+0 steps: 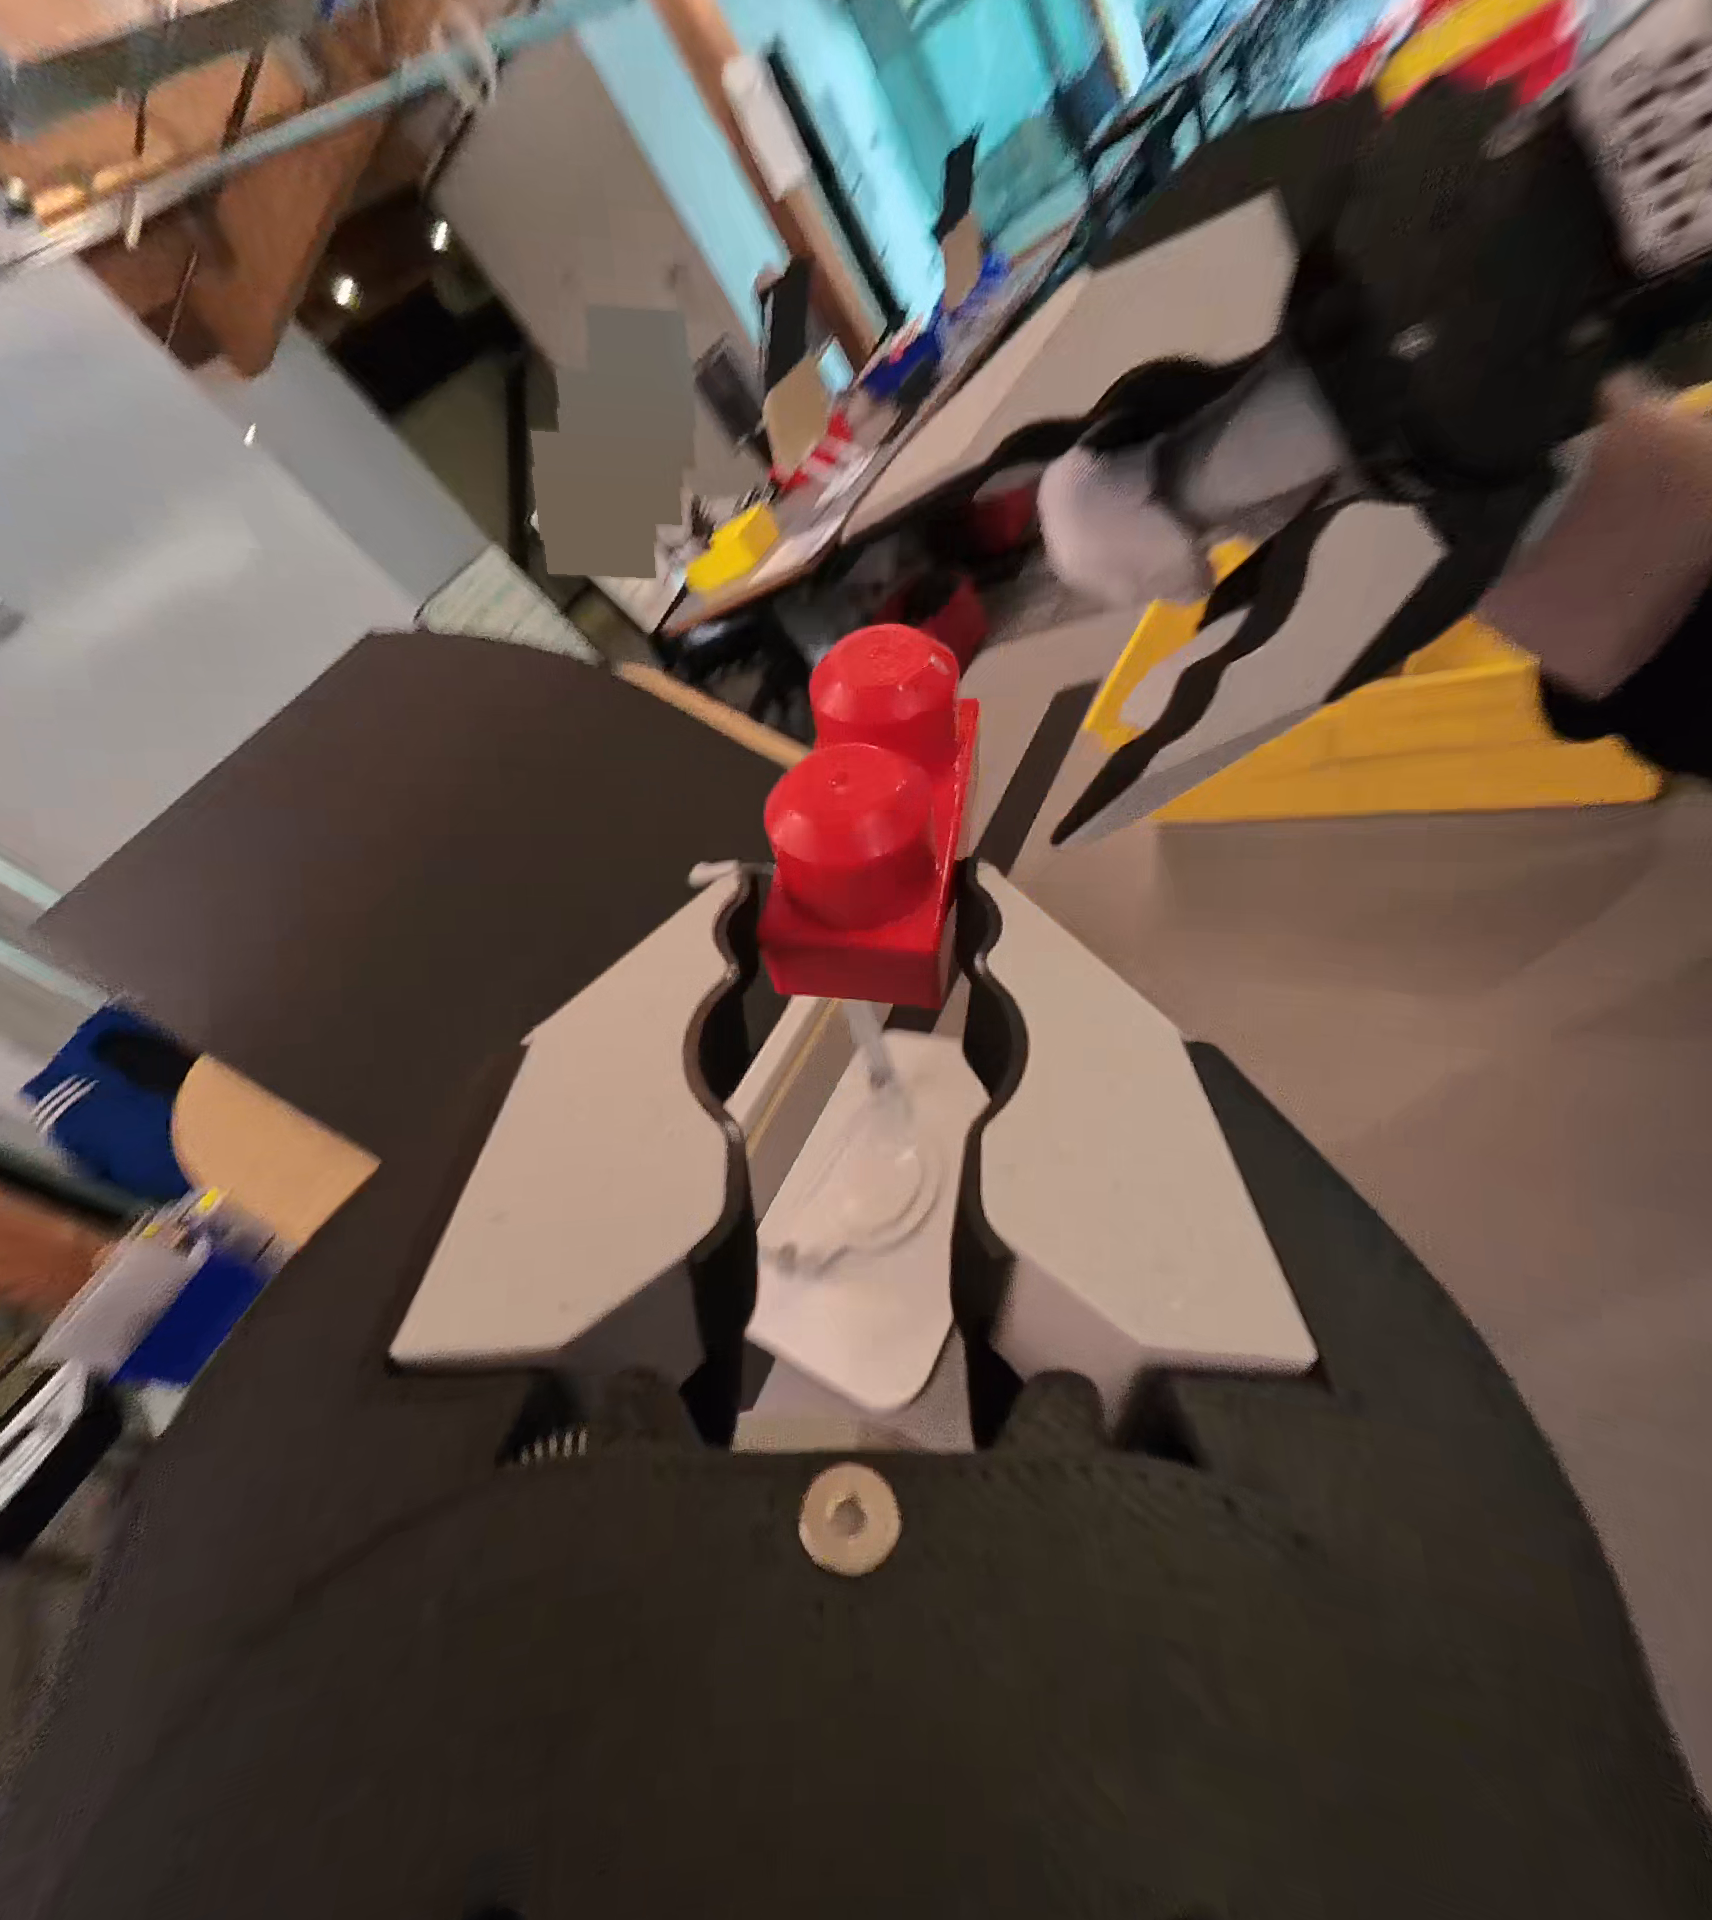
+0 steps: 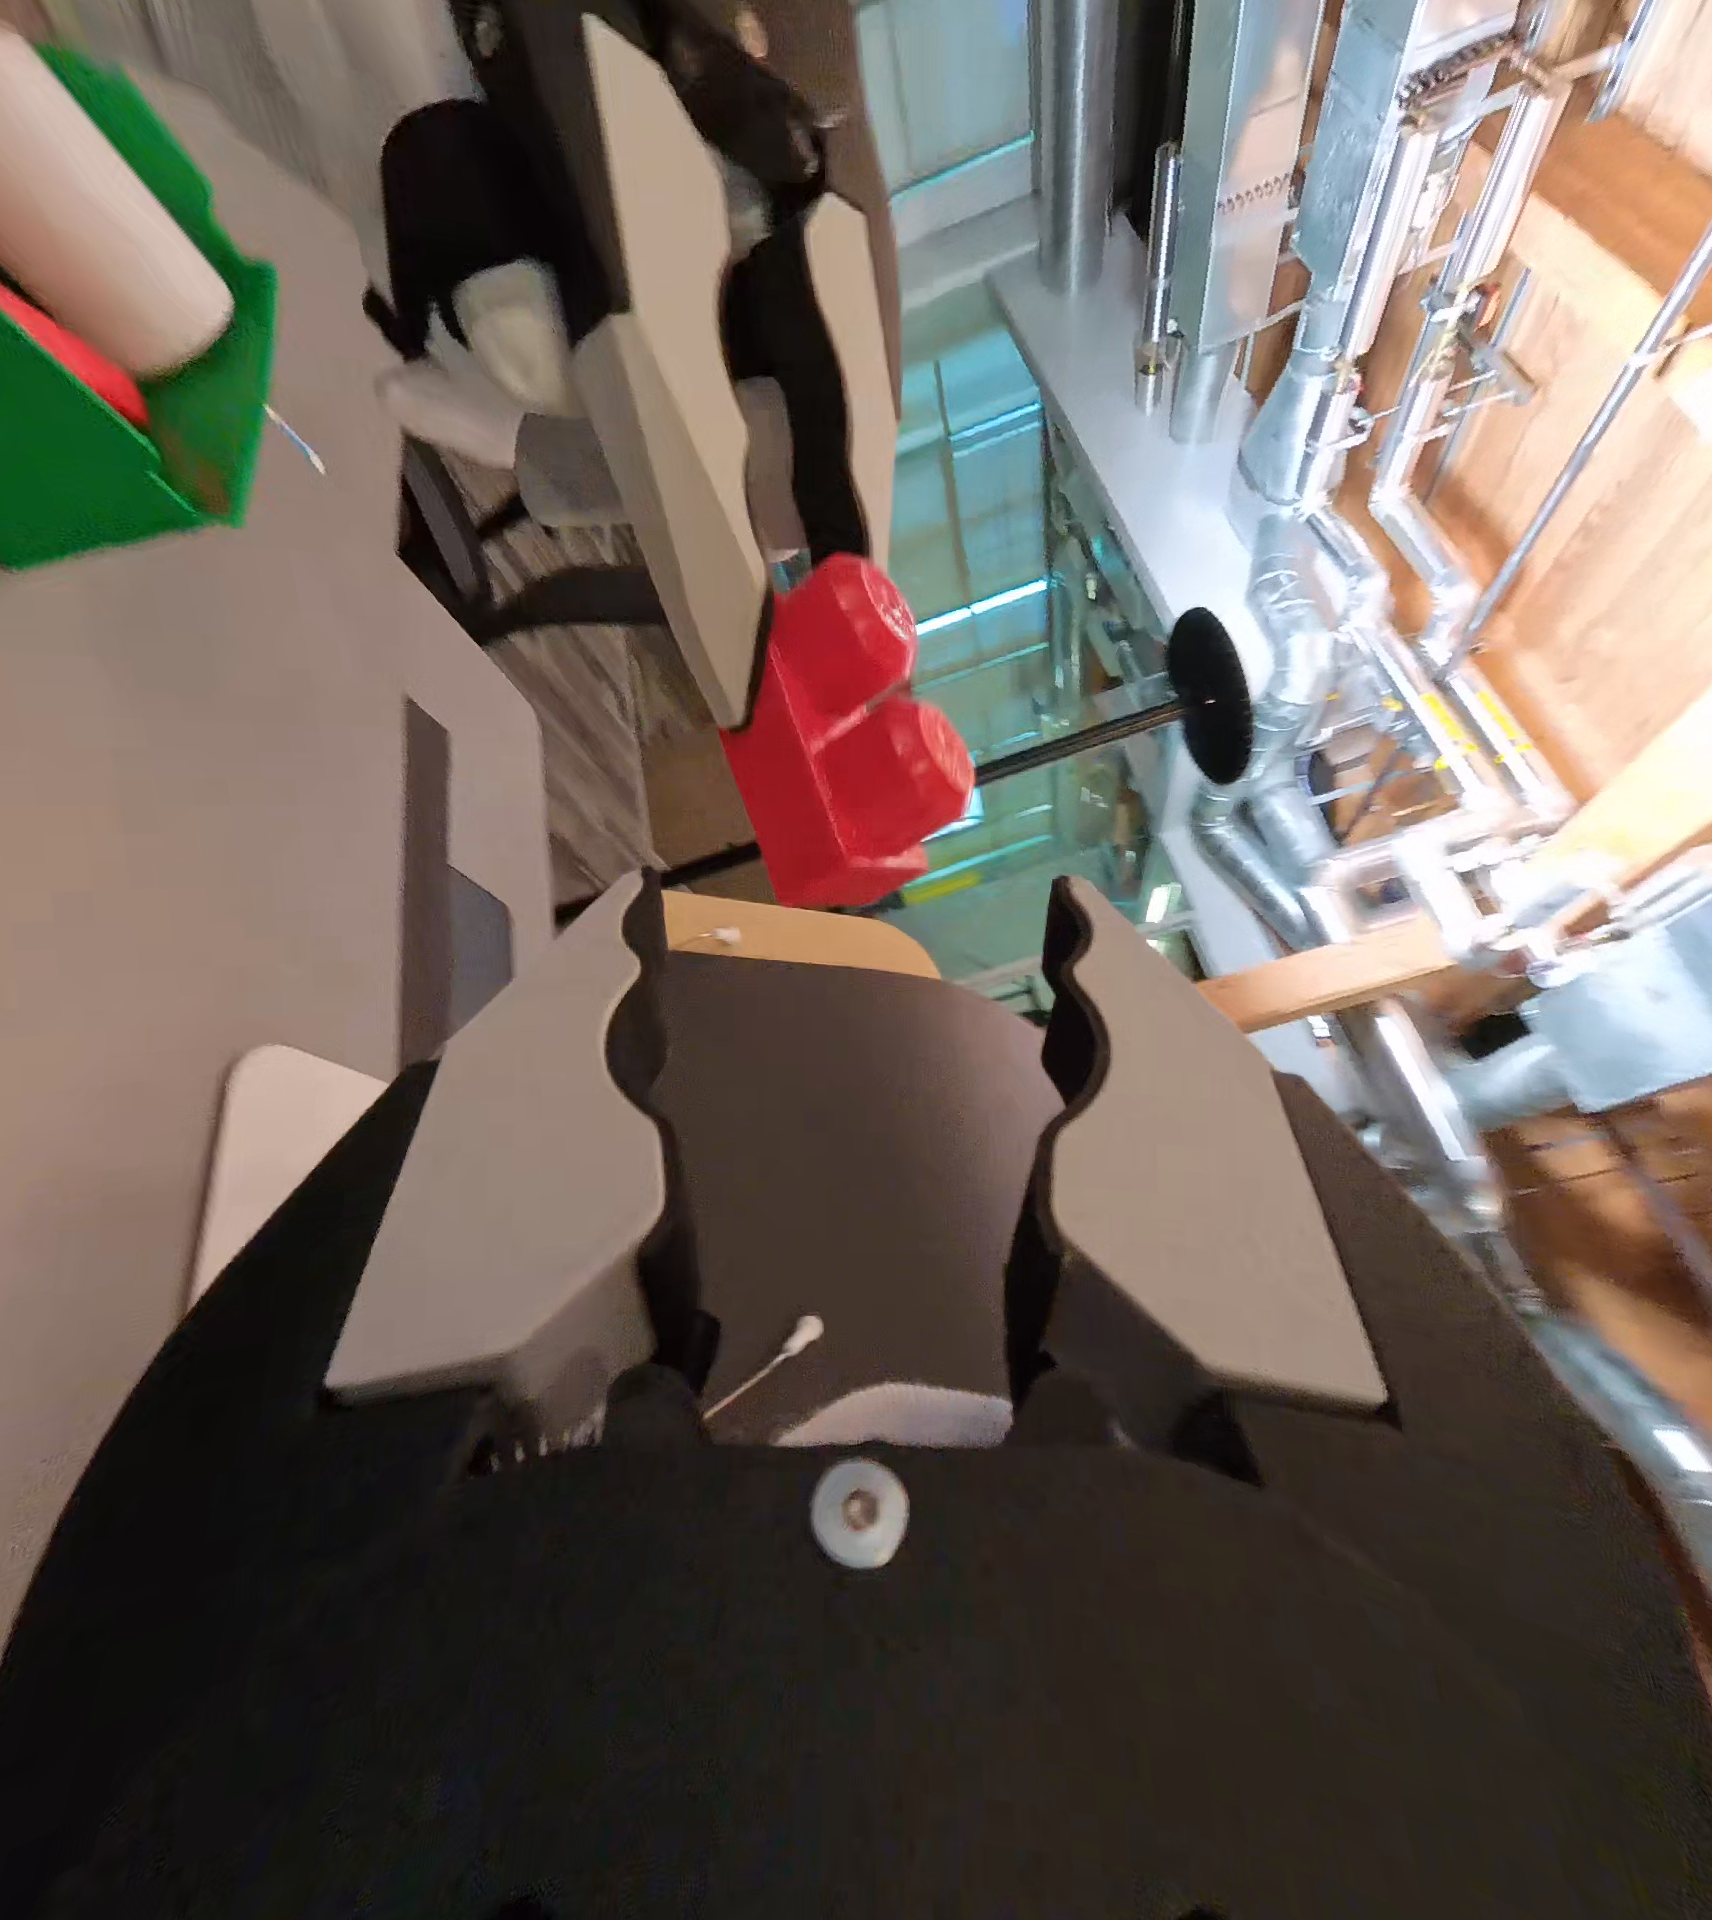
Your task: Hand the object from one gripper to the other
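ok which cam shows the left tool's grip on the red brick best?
Left wrist view: the red two-stud brick sits centred between the left tool's fingertips, clamped by its base, studs facing the camera. The right wrist view shows the brick side-on, the grip partly hidden behind one finger, beyond the open right tool.

No legible writing anywhere, blurred patterned board (image 1: 1678, 135) at top right unreadable

A bright red brick (image 1: 867, 831) with 2 round studs is seen between the grey, black-edged fingers (image 1: 613, 1132) of the left gripper (image 1: 862, 904). The same grey and black are worn by the right gripper (image 2: 857, 904). Left of it, a green bin (image 2: 52, 436) is seen on the pale grey desk (image 2: 156, 779).
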The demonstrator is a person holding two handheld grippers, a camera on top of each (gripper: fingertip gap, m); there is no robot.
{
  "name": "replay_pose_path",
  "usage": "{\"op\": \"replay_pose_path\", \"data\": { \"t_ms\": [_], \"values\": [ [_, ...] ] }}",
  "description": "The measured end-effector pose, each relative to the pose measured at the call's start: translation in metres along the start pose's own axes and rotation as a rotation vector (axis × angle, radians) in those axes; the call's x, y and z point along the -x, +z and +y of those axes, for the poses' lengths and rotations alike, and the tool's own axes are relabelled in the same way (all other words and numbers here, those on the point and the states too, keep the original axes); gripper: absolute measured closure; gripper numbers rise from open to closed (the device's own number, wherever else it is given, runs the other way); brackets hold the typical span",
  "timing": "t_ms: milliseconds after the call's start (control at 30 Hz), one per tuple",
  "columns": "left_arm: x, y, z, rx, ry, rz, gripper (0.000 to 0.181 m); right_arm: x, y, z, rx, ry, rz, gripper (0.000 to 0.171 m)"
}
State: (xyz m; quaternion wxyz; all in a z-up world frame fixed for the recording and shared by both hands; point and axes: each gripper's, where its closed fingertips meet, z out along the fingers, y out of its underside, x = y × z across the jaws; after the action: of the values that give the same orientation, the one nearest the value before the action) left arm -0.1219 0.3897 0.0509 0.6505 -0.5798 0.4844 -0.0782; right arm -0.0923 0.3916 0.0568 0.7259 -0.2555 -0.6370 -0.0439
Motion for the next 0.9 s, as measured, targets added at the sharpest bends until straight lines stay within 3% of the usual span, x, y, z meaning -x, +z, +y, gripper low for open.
{"op": "replay_pose_path", "data": {
  "t_ms": [167,300,367,533,700,767,900],
  "values": [
    [0.011,-0.002,0.016,0.172,-0.032,-0.106,0.145,-0.003,0.026,-0.007,0.110,-0.216,0.156,0.103],
    [0.003,-0.001,0.007,0.138,-0.107,-0.059,0.145,0.002,0.041,0.002,0.179,-0.304,0.222,0.109],
    [0.002,0.000,0.008,0.143,-0.122,-0.047,0.146,-0.004,0.043,0.005,0.206,-0.320,0.275,0.130],
    [0.002,-0.001,0.004,0.115,-0.135,-0.040,0.147,-0.008,0.042,0.004,0.202,-0.301,0.315,0.130],
    [0.006,-0.005,-0.013,0.026,-0.088,-0.079,0.146,-0.019,0.040,0.004,0.128,-0.084,0.360,0.131],
    [0.012,-0.005,-0.020,-0.020,-0.029,-0.137,0.133,-0.028,0.037,0.008,0.087,0.081,0.401,0.130],
    [0.014,0.004,-0.037,-0.163,-0.084,-0.142,0.126,-0.040,0.033,0.018,-0.004,0.414,0.478,0.131]
  ]
}}
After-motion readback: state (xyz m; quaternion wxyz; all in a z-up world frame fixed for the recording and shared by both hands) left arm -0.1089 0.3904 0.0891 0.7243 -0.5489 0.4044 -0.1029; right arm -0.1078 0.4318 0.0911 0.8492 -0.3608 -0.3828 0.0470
